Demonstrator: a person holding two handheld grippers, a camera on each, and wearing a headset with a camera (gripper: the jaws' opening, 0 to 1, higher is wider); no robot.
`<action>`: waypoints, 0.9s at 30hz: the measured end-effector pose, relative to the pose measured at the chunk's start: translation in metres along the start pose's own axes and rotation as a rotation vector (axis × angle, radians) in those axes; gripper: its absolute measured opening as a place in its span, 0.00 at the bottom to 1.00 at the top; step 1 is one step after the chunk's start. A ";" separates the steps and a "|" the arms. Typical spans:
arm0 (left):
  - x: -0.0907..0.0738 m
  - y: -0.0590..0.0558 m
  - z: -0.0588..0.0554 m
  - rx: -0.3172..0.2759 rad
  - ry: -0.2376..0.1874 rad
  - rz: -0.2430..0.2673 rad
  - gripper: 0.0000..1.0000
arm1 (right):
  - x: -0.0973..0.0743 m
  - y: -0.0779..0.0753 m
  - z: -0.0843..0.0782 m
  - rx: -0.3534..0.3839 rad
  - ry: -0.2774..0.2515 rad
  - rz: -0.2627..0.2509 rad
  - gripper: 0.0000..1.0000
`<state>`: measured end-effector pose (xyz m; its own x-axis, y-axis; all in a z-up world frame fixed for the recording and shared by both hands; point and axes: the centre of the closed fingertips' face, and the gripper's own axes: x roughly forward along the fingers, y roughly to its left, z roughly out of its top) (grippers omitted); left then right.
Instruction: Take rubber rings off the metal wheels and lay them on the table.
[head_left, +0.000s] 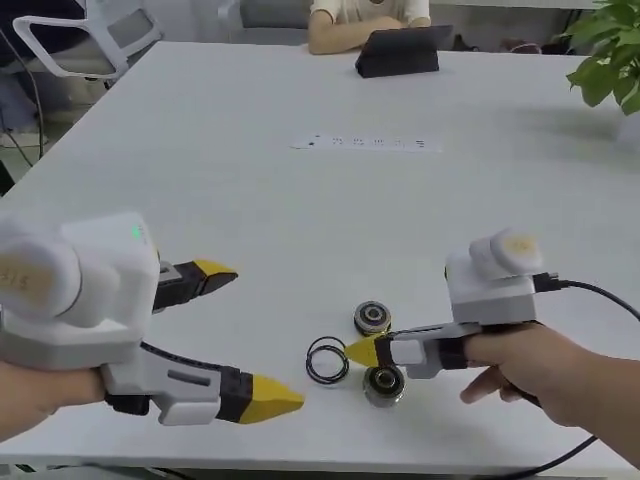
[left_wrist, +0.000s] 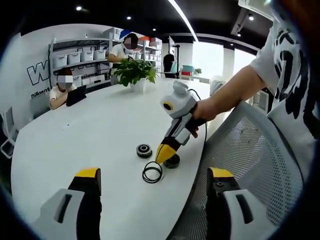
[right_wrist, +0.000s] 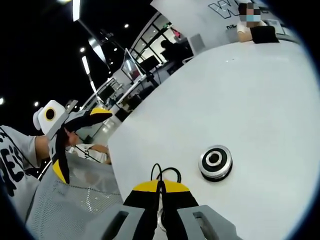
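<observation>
Two thin black rubber rings (head_left: 327, 360) lie overlapped on the white table (head_left: 300, 200); they also appear as rubber rings (left_wrist: 152, 172) and rubber rings (right_wrist: 166, 173). My right gripper (head_left: 358, 352) is shut, its yellow tips pinching the edge of a ring (right_wrist: 160, 186). One metal wheel (head_left: 373, 317) stands just beyond it, seen too as the wheel (right_wrist: 215, 162) and the wheel (left_wrist: 144, 150). A second wheel (head_left: 384, 383) sits under the right gripper's jaws. My left gripper (head_left: 245, 335) hovers open to the left of the rings, holding nothing.
A person sits at the far end of the table behind a dark tablet (head_left: 397, 52). A potted plant (head_left: 610, 60) stands at the far right. A strip of small marks (head_left: 365, 143) lies mid-table. A mesh chair (left_wrist: 250, 155) stands by the near edge.
</observation>
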<state>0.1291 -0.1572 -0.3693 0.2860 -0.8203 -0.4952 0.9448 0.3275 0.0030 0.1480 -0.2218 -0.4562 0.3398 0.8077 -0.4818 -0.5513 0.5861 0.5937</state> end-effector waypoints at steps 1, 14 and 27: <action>0.000 0.000 0.000 0.000 0.000 0.000 0.85 | 0.000 0.000 0.000 -0.001 0.001 -0.001 0.00; 0.001 0.000 -0.002 0.000 0.005 -0.004 0.85 | 0.003 -0.003 -0.002 -0.025 0.015 -0.013 0.00; 0.002 -0.002 -0.003 0.000 0.013 -0.008 0.85 | 0.004 -0.004 -0.004 -0.065 0.023 -0.021 0.00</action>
<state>0.1270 -0.1583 -0.3729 0.2761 -0.8169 -0.5064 0.9471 0.3209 -0.0013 0.1489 -0.2211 -0.4632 0.3346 0.7928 -0.5094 -0.5929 0.5973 0.5401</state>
